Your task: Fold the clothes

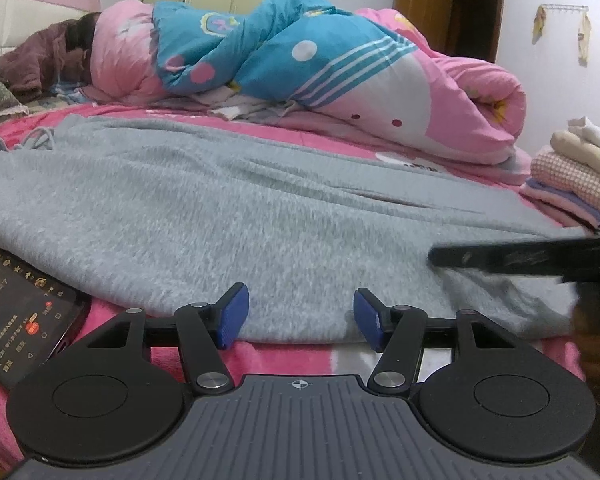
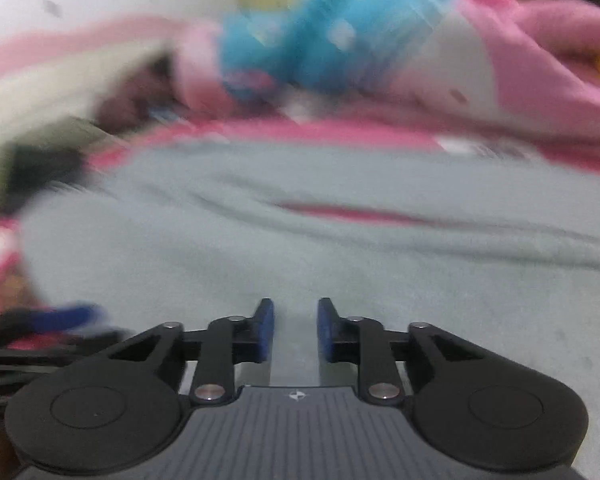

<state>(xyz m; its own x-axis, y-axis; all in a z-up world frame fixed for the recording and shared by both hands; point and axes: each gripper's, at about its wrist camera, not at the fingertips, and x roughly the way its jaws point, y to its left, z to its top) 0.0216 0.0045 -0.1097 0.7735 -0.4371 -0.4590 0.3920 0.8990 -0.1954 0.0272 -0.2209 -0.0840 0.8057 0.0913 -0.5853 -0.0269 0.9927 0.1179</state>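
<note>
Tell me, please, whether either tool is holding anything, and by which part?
The right tool seems to pinch a fold in the near part of the grey garment, though the picture is blurred. The left tool stands open, holding nothing.

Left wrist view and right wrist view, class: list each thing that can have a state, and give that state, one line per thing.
Grey garment: spread flat on the bed, not yet folded.
Left gripper: open at the garment's near edge.
Right gripper: narrowly apart over the garment; grip unclear.
Phone: screen lit, lying beside the garment.
Quilt: bunched in a roll.
Folded clothes: stacked.
Door: open.
</note>
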